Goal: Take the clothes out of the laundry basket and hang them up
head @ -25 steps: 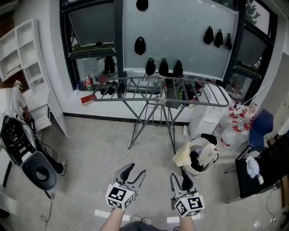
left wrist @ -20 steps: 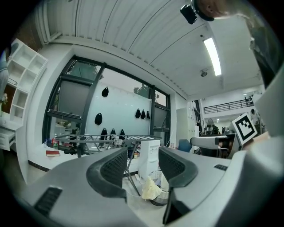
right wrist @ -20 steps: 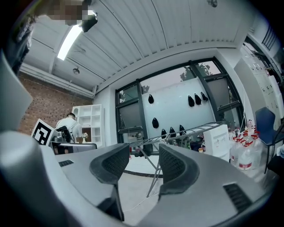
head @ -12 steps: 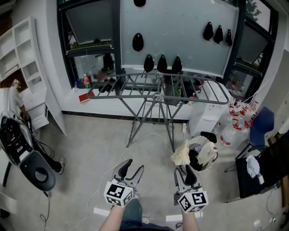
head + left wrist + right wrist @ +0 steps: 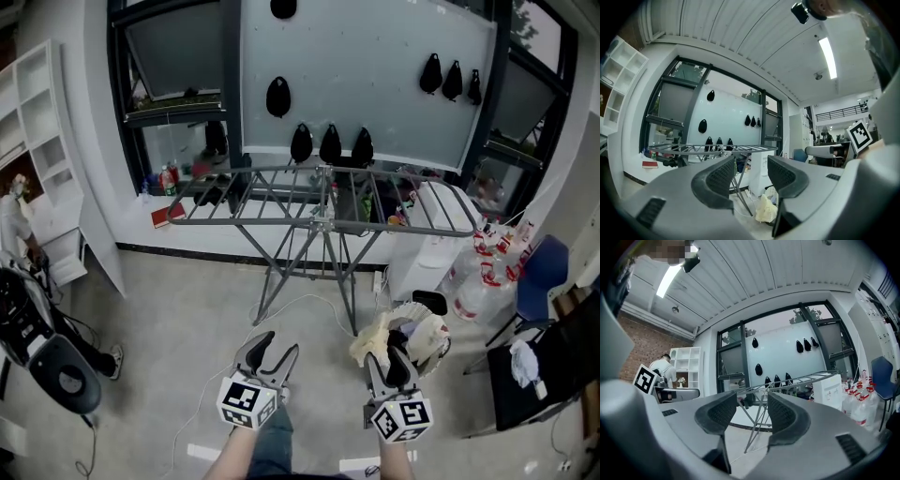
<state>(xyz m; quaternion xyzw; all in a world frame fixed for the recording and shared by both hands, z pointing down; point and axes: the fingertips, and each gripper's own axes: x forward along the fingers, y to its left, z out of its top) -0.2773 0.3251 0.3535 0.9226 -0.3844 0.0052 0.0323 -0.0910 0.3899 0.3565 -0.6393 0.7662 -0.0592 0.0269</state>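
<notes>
Closer now: laundry basket (image 5: 436, 356), drying rack (image 5: 319, 202) | left gripper (image 5: 278, 344), right gripper (image 5: 392, 361): jaws released, empty | clothes (image 5: 372, 339) not yet grasped

- I have bare floor (image 5: 178, 309) open ahead of my left hand-held gripper (image 5: 272, 349).
- The drying rack (image 5: 323, 202) spreads its legs mid-room.
- The laundry basket (image 5: 439, 345) sits just before my right hand-held gripper (image 5: 388, 356), with water bottles (image 5: 473, 281) crowding behind.
</notes>
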